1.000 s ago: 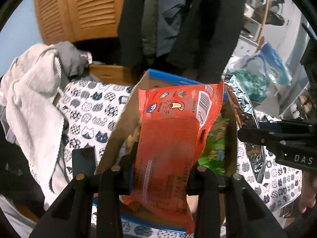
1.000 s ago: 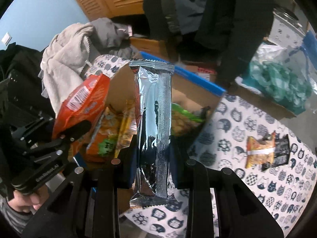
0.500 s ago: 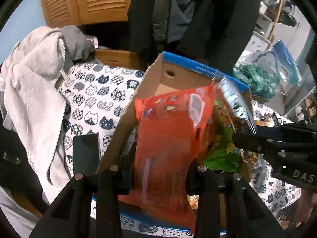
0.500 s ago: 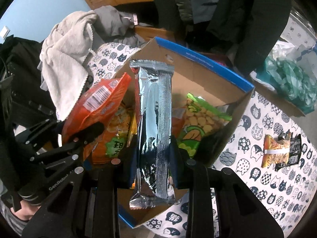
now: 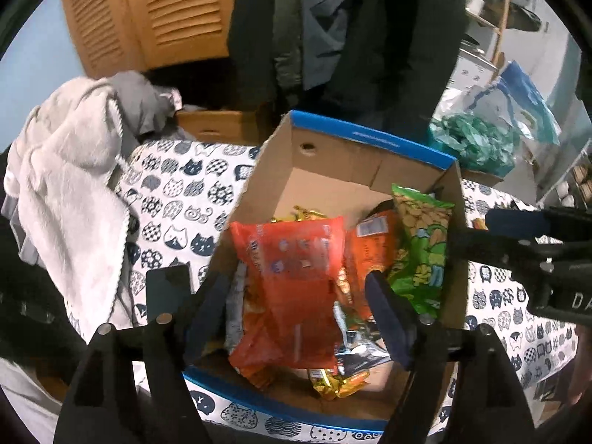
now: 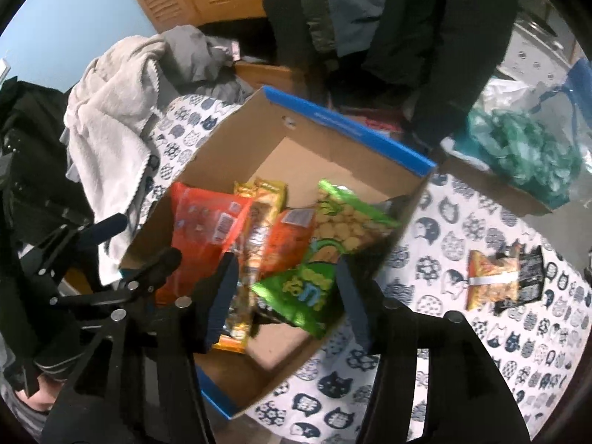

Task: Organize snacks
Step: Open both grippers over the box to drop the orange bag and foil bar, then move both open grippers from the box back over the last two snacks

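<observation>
A cardboard box with a blue rim (image 5: pixel 370 137) (image 6: pixel 355 125) stands on the cat-print cloth and holds several snack packets. My left gripper (image 5: pixel 296 296) hovers over the box with its jaws opening. The orange packet (image 5: pixel 288 288) (image 6: pixel 207 229) lies loose between them on the pile, clear of the pads. My right gripper (image 6: pixel 283 277) is above the box too, jaws opening, with nothing gripped. The silver packet (image 5: pixel 355 351) lies low in the box. A green packet (image 5: pixel 421 244) (image 6: pixel 333 244) leans against the right wall.
A pale towel (image 5: pixel 70 185) is heaped at the left. A green plastic bag (image 5: pixel 477 144) sits behind the box. Two small orange and black packets (image 6: pixel 495 281) lie on the cloth to the right. Dark coats hang behind.
Both grippers opened. The orange packet dropped out of the left one and the silver packet out of the right one, both into the box.
</observation>
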`<state>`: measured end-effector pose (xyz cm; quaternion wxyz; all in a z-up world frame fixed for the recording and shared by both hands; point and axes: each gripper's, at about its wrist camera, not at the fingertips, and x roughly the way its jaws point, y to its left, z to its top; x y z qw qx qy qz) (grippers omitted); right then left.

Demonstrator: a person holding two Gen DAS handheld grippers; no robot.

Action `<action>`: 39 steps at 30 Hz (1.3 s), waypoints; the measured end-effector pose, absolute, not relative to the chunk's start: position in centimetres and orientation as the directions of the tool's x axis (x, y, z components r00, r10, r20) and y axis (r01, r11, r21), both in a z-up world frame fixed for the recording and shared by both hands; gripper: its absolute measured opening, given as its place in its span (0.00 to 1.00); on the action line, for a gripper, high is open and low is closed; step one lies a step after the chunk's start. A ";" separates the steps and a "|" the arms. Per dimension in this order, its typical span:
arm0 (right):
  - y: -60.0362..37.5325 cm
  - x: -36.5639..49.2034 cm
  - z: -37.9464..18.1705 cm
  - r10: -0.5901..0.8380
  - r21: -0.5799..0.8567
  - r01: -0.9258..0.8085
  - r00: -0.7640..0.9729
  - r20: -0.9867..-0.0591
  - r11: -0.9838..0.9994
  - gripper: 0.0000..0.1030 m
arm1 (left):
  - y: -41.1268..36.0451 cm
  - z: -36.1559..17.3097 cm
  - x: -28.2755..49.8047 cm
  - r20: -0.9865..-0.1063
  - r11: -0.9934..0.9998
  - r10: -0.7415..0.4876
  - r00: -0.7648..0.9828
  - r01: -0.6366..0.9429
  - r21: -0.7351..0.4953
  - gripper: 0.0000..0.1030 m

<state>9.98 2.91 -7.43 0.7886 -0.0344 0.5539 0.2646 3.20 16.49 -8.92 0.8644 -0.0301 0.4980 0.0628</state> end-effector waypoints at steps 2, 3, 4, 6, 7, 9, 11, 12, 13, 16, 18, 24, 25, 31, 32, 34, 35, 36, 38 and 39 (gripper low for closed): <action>2.1 9.9 -7.2 0.369 0.229 -0.444 0.258 -0.893 0.866 0.60 | 15.9 -8.7 3.2 -0.863 0.993 0.063 0.502 -0.118 0.003 0.76; 1.8 9.9 -7.1 0.362 0.224 -0.435 0.266 -0.893 0.872 0.60 | 15.6 -8.6 3.2 -0.861 0.994 0.053 0.505 -0.112 -0.004 0.76; 1.3 9.9 -7.0 0.354 0.217 -0.425 0.274 -0.894 0.879 0.61 | 15.3 -8.5 3.3 -0.861 0.994 0.039 0.508 -0.106 -0.017 0.76; 0.4 9.7 -6.8 0.344 0.209 -0.413 0.284 -0.895 0.886 0.63 | 14.8 -8.3 3.3 -0.860 0.995 0.017 0.511 -0.094 -0.036 0.76; 0.1 9.7 -6.6 0.337 0.203 -0.407 0.291 -0.895 0.890 0.65 | 14.5 -8.2 3.4 -0.858 0.996 0.008 0.514 -0.085 -0.041 0.76; -0.7 9.6 -6.4 0.318 0.183 -0.396 0.308 -0.896 0.900 0.67 | 13.8 -8.1 3.4 -0.853 0.997 0.010 0.521 -0.070 -0.031 0.76; -1.7 9.5 -6.2 0.305 0.171 -0.384 0.319 -0.897 0.907 0.69 | 12.9 -7.9 3.4 -0.848 0.999 0.013 0.530 -0.051 -0.017 0.76; -2.2 9.4 -6.2 0.301 0.170 -0.377 0.324 -0.897 0.911 0.69 | 12.6 -7.8 3.4 -0.847 0.999 0.009 0.532 -0.043 -0.016 0.76; -2.8 9.4 -6.1 0.299 0.171 -0.368 0.327 -0.897 0.914 0.69 | 12.2 -7.8 3.4 -0.846 0.999 0.003 0.533 -0.034 -0.017 0.76; -4.6 9.2 -5.8 0.290 0.169 -0.341 0.340 -0.895 0.924 0.70 | 11.0 -7.7 3.5 -0.845 1.000 -0.014 0.535 -0.005 -0.020 0.76; -5.9 9.1 -5.7 0.272 0.157 -0.322 0.352 -0.895 0.934 0.72 | 10.1 -7.6 3.6 -0.843 1.000 -0.018 0.538 0.016 -0.012 0.76; -9.6 8.7 -5.5 0.237 0.138 -0.269 0.377 -0.895 0.953 0.74 | 6.9 -7.2 3.9 -0.837 0.996 -0.038 0.545 0.089 0.012 0.76; -10.1 8.7 -5.6 0.233 0.138 -0.262 0.377 -0.896 0.955 0.74 | 6.2 -7.1 4.0 -0.836 0.994 -0.040 0.547 0.104 0.020 0.76; -13.9 8.4 -6.0 0.205 0.131 -0.211 0.378 -0.903 0.969 0.76 | 3.0 -6.8 4.2 -0.835 0.984 -0.066 0.546 0.175 0.037 0.79; -14.4 8.4 -6.1 0.202 0.130 -0.206 0.378 -0.904 0.970 0.76 | 2.5 -6.8 4.3 -0.836 0.982 -0.069 0.544 0.185 0.040 0.79; -15.6 8.4 -6.6 0.183 0.118 -0.190 0.376 -0.908 0.975 0.76 | 1.5 -7.0 4.5 -0.840 0.977 -0.075 0.537 0.208 0.045 0.79; -16.1 8.4 -6.8 0.177 0.115 -0.182 0.373 -0.911 0.977 0.76 | 1.0 -7.1 4.6 -0.842 0.975 -0.078 0.533 0.217 0.046 0.79; -16.8 8.4 -7.0 0.171 0.113 -0.173 0.369 -0.914 0.978 0.76 | 0.5 -7.3 4.7 -0.846 0.972 -0.084 0.527 0.230 0.047 0.79; -17.7 8.6 -7.5 0.162 0.109 -0.163 0.362 -0.918 0.981 0.76 | -0.6 -7.6 4.9 -0.851 0.966 -0.093 0.516 0.254 0.049 0.79; -18.2 8.7 -7.8 0.151 0.100 -0.157 0.357 -0.922 0.983 0.76 | -1.1 -7.8 5.1 -0.855 0.962 -0.097 0.510 0.268 0.051 0.79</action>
